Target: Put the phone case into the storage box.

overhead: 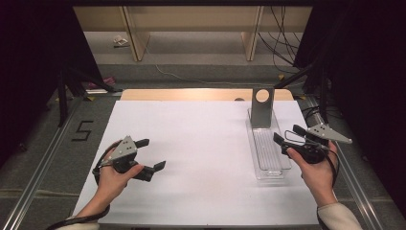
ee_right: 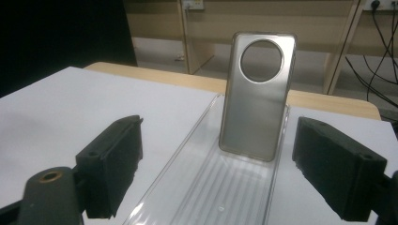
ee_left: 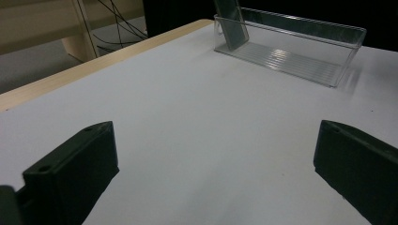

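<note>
A grey phone case with a round camera hole stands upright, leaning on the far end wall of a long clear plastic tray on the white table's right side. My right gripper hovers open just above the tray's near half, its jaws pointing at the case. At the table's left, my left gripper is open over bare white surface with nothing between its jaws. The case's lower part shows far off in the left gripper view.
The white sheet covers a wooden table. Beyond it are wooden shelf legs and cables on the floor. Black curtains flank both sides. Metal rails run along the table's edges.
</note>
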Tool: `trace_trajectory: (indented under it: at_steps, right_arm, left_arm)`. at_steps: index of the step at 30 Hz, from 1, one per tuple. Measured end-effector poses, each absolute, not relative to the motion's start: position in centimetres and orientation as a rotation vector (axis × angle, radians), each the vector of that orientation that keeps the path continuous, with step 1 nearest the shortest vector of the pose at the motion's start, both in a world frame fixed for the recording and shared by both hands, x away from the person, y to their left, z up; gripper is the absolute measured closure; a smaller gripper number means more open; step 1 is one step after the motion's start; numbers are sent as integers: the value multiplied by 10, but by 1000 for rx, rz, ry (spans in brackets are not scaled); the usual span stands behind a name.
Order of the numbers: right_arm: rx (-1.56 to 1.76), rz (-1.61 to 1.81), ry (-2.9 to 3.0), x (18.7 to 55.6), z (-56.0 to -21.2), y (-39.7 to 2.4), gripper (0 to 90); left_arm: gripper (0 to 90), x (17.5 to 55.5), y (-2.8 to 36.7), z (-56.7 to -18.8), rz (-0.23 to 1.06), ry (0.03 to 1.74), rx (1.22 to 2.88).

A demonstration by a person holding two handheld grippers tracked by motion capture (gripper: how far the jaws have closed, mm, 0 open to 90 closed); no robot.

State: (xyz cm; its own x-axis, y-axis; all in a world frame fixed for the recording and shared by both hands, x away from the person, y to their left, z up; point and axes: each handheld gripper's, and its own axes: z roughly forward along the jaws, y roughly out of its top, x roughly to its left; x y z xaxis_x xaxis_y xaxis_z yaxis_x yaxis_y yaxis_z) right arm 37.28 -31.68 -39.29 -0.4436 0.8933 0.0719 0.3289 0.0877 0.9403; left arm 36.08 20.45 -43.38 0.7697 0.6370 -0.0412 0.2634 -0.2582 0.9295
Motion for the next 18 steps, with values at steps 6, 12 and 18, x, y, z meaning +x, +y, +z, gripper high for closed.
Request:
trace_trajectory:
  at_steps: [6, 12, 18]
  right_arm:
    - [1196, 1370, 1841, 369, -395, -317, 165]
    - [1191, 1373, 1856, 361, -397, -318, 165]
    - [1190, 1370, 1875, 351, -403, -323, 163]
  left_arm:
    - [0, 361, 205, -433, 418, 694, 1840]
    - [0, 361, 205, -434, 418, 696, 1841]
    - [0, 361, 205, -434, 419, 695, 1840]
